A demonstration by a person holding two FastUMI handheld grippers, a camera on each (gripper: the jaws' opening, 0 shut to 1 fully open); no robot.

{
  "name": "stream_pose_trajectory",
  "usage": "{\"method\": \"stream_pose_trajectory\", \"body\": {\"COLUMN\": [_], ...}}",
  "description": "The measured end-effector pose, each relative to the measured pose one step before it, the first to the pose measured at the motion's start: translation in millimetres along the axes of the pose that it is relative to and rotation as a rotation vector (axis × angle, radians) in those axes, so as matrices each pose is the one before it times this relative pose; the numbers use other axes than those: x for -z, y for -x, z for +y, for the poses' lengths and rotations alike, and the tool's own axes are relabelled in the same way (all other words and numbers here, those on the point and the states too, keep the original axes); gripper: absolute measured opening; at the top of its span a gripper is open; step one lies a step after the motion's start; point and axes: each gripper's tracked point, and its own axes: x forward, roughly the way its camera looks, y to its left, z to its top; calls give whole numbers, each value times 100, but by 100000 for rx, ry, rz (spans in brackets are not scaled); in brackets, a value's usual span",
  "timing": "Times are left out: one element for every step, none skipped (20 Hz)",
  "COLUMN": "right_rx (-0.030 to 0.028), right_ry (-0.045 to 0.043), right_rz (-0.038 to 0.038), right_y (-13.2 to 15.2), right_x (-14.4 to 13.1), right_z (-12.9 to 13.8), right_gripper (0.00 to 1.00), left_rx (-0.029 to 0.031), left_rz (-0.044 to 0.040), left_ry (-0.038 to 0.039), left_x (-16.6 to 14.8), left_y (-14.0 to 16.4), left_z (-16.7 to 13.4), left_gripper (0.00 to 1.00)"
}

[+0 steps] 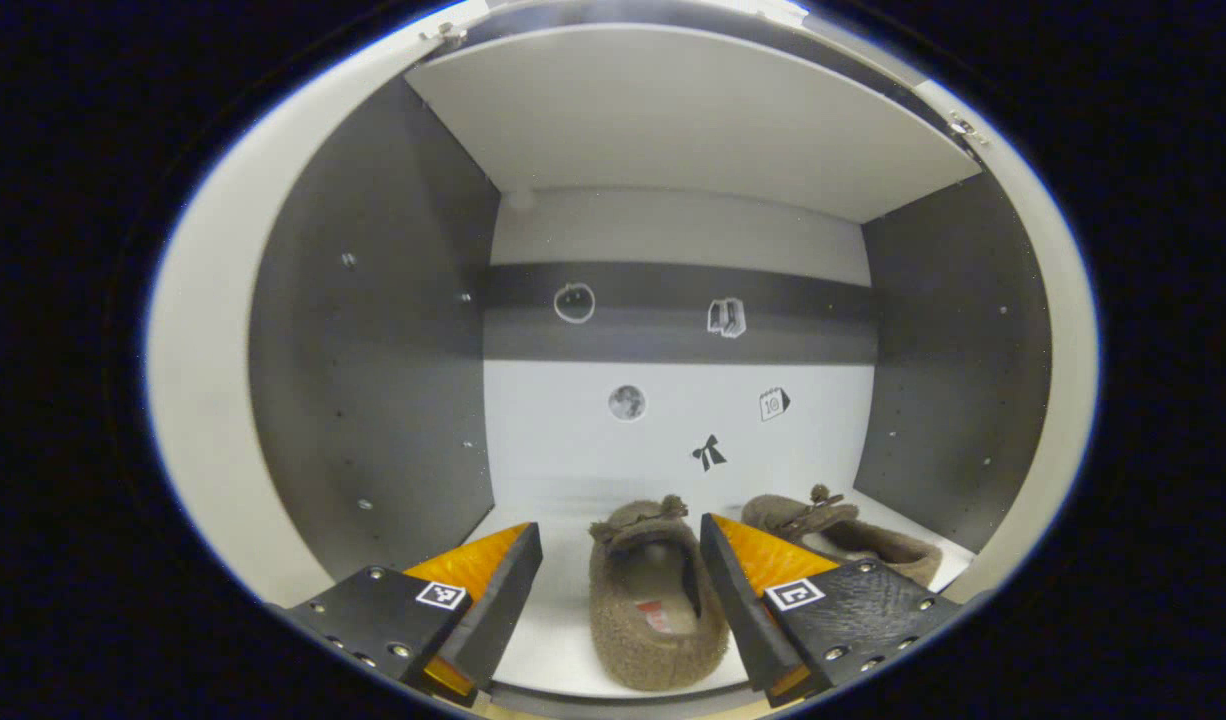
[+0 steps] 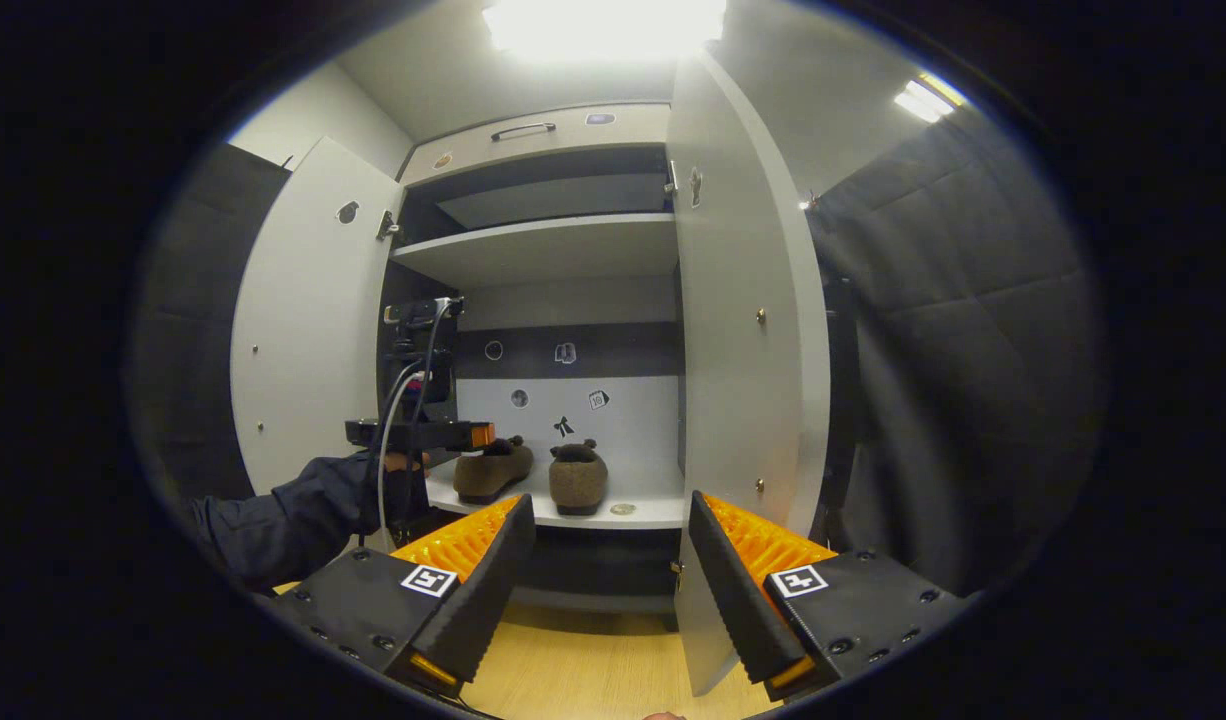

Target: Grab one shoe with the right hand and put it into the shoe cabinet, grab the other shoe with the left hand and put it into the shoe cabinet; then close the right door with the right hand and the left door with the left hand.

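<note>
Two brown fuzzy slippers stand side by side on the white cabinet shelf [image 1: 563,610]. In the left gripper view, the nearer slipper [image 1: 658,600] lies between the fingers of my left gripper [image 1: 621,530], which is open and does not press on it. The other slipper [image 1: 853,540] peeks out behind the right finger. The right gripper view takes in both slippers [image 2: 493,470] [image 2: 578,478] from farther back, with my right gripper [image 2: 611,500] open and holding nothing. A sleeved hand holds the left gripper [image 2: 423,433] at the shelf's left end.
Both cabinet doors stand open, the left door [image 2: 313,320] and the right door [image 2: 743,330]. An upper shelf [image 2: 543,245] hangs above the slippers. Wooden floor [image 2: 593,670] lies below the cabinet, and black cloth [image 2: 953,350] hangs to the right.
</note>
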Motion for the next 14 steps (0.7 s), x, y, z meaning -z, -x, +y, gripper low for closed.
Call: {"method": "stream_pose_trajectory", "body": {"right_rx": [-488, -397, -645, -565, -534, -461, -566, -729, -567, -542, -615, -520, -365, -399], "right_ry": [-17, -12, 144, 391, 532, 419, 30, -238, -351, -429, -311, -39, 190, 267], "right_rz": [-790, -887, -727, -391, -108, -71, -201, -200, -291, -323, -264, -145, 54, 37], "right_y": [286, 314, 303, 266, 295, 293, 271, 271, 299, 232, 294, 180, 187, 166], "right_x": [-292, -342, -294, -209, -12, -90, -103, -103, -114, -179, -122, -145, 62, -18], "right_z": [-263, -199, -204, -192, -287, -242, -230, -106, -147, -137, -115, -183, -345, -307], "right_gripper": [97, 98, 98, 97, 97, 97, 97, 97, 97, 97, 98, 97, 97, 98], "left_rx": [130, 585, 985, 792, 242, -427, -171, -61, 64, 38, 148, 189, 151, 195], "left_rz": [-2032, -1772, -1770, -1665, -1146, -815, -319, -255, -173, -268, -372, -314, -218, -53], "left_ry": [-91, -164, -177, -113, -486, -298, -60, -80, -157, -215, -534, -586, -361, -420], "left_x": [-902, -702, -684, -755, -562, -368, -329, -137, -182, -131, -83, 52, -162, 104], "left_y": [1535, 1717, 1588, 1860, 1502, 1716, 1569, 1410, 1599, 1335, 1477, 1495, 1617, 1384], "left_z": [-116, -260, -316, -296, -90, -87, -87, -33, 77, 9, -68, -138, -152, -240], "left_gripper": [95, 95, 92, 93, 95, 94, 94, 94, 94, 94, 94, 94, 94, 91]}}
